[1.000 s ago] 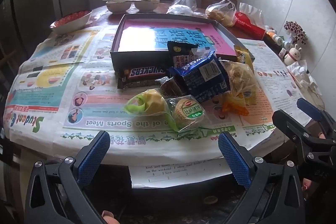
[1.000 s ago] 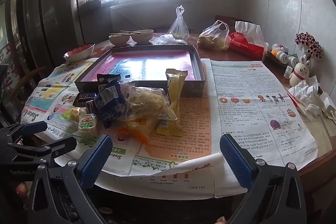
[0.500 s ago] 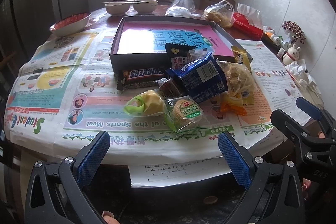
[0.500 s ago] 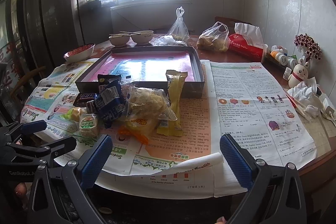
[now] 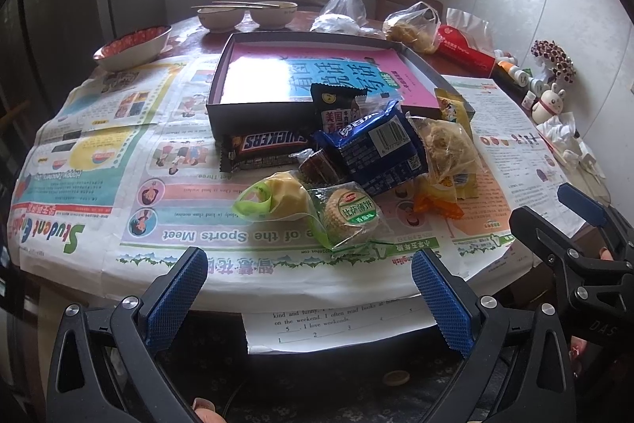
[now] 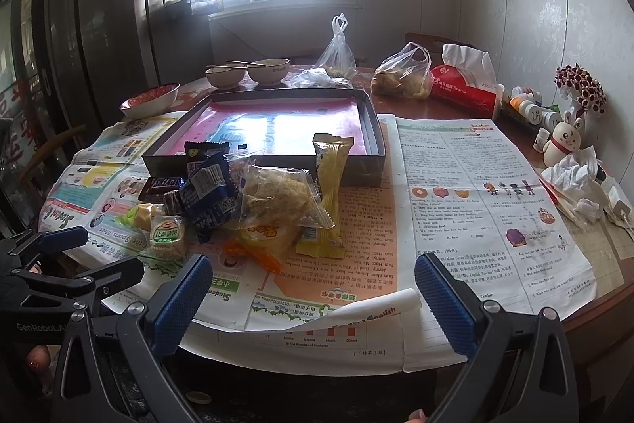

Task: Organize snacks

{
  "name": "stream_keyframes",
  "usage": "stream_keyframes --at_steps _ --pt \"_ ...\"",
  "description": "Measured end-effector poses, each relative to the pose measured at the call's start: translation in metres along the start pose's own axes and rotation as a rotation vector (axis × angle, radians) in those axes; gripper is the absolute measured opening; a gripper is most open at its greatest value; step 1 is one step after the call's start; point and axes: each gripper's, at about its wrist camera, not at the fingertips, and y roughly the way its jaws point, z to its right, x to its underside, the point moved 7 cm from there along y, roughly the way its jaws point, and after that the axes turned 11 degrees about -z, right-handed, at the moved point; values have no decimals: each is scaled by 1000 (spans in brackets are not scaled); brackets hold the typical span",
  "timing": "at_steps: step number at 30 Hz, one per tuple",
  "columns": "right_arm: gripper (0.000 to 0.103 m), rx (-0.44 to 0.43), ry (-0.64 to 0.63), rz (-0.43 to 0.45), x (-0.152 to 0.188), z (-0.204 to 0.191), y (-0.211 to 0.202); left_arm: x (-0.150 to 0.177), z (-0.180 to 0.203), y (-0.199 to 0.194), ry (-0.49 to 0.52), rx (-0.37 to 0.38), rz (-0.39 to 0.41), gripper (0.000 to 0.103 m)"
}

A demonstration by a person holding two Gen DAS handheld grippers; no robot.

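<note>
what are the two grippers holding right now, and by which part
Nothing. The left gripper and right gripper both have their jaws wide open with empty space between, short of the snack pile on the table.

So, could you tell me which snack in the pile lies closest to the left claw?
The round biscuit in the clear green-labelled wrapper, at the pile's front edge; the other snacks lie behind it.
</note>
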Motion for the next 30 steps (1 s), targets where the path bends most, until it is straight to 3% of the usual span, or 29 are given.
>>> stream_keyframes --at_steps 30 --pt "103 -3 5 -4 0 1 2 1 1 4 3 50 -15 102"
